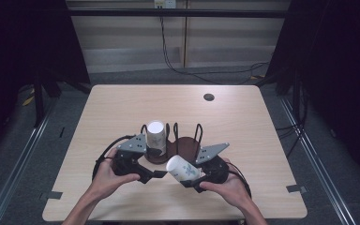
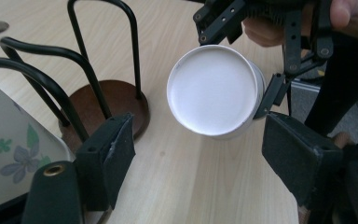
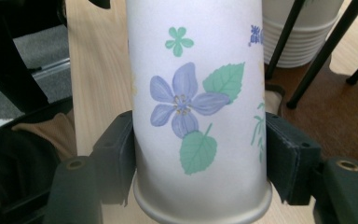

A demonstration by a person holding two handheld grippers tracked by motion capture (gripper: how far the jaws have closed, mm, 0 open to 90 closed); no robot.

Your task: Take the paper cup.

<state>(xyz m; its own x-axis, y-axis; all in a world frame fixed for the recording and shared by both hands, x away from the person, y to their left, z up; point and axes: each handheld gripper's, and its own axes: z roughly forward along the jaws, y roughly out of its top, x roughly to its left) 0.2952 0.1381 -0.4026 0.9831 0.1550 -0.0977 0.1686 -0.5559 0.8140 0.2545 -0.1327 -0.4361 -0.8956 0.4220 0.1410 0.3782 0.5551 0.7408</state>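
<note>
Held a paper cup (image 1: 183,168) tilted above the near part of the table (image 1: 122,108), bottom end turned toward the left gripper (image 1: 157,174). Clamped by the right gripper (image 1: 190,180), both pads pressed against the cup's sides just above its rim, flower print facing the right gripper view (image 3: 191,100). Left gripper only partly closed, with nothing between the pads; in the left gripper view, saw the cup's white round bottom (image 2: 212,93) just beyond the black pads (image 2: 116,154), not touched by them. Gripped by one hand each, left hand (image 1: 108,176) and right hand (image 1: 227,185), forearms coming in from the near edge. Behind the grippers, stood a rack (image 1: 185,145) of black wire loops on a round brown base, near the middle of the table. Kept a stack of cups (image 1: 155,136) upside down in the left part of that rack, close beside the left gripper. Farther off, a small dark hole (image 1: 209,97) in the tabletop.
</note>
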